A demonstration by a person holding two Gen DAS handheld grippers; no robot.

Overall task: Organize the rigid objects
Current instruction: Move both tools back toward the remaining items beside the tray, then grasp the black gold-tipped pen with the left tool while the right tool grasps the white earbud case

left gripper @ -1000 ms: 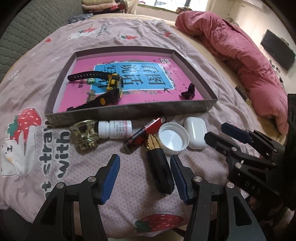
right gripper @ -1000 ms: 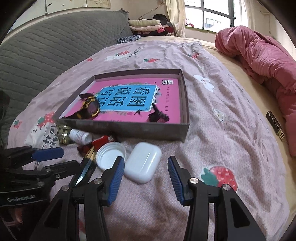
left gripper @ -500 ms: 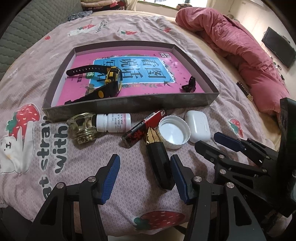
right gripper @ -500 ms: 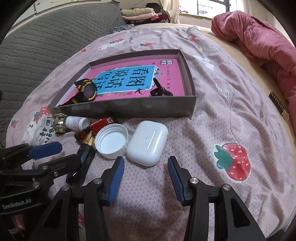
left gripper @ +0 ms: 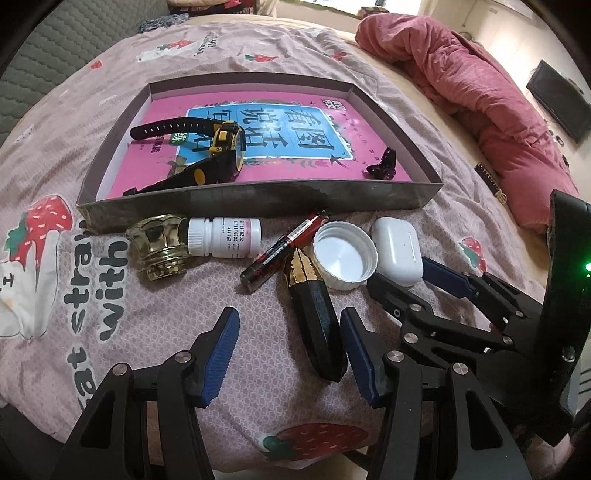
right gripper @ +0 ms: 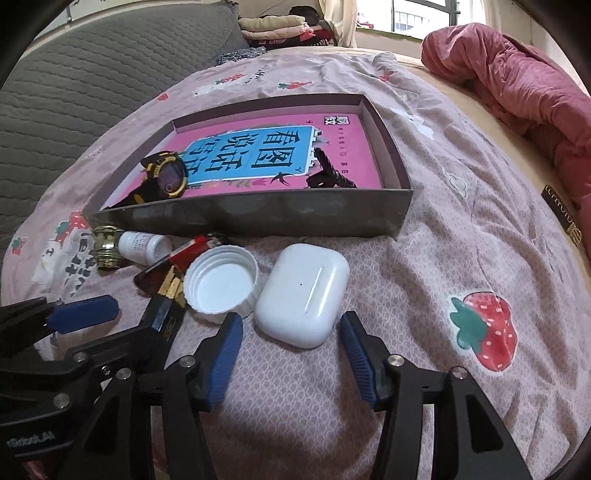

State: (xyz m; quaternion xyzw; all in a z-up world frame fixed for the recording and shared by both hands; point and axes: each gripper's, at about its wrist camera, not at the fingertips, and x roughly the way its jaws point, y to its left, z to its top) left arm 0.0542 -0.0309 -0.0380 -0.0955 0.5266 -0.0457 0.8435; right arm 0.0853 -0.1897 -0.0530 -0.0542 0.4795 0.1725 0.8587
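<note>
A shallow box point(left gripper: 258, 205) point(right gripper: 280, 218) with a pink lining lies on the bed; a black and yellow watch point(left gripper: 218, 155) point(right gripper: 166, 179) and a dark hair clip point(left gripper: 384, 168) point(right gripper: 328, 177) lie in it. In front of it lie a brass cap point(left gripper: 160, 245), a white pill bottle point(left gripper: 221, 238), a red and black tube point(left gripper: 286, 249), a black and gold case point(left gripper: 314, 314), a white lid point(left gripper: 345, 256) point(right gripper: 221, 282) and a white earbud case point(left gripper: 397, 251) point(right gripper: 303, 293). My left gripper point(left gripper: 290, 349) is open around the black case. My right gripper point(right gripper: 291, 350) is open just before the earbud case.
A pink quilt point(left gripper: 480, 92) point(right gripper: 517, 85) is bunched at the right. A grey quilted headboard point(right gripper: 92, 85) rises at the left, with folded clothes point(right gripper: 280, 29) behind it. The bedspread has strawberry prints point(right gripper: 484, 325). A black label point(right gripper: 561, 221) lies by the quilt.
Both grippers have moved forward and lower toward the objects. The earbud case and the black case now sit closer to the open fingers. Nothing has been gripped.
</note>
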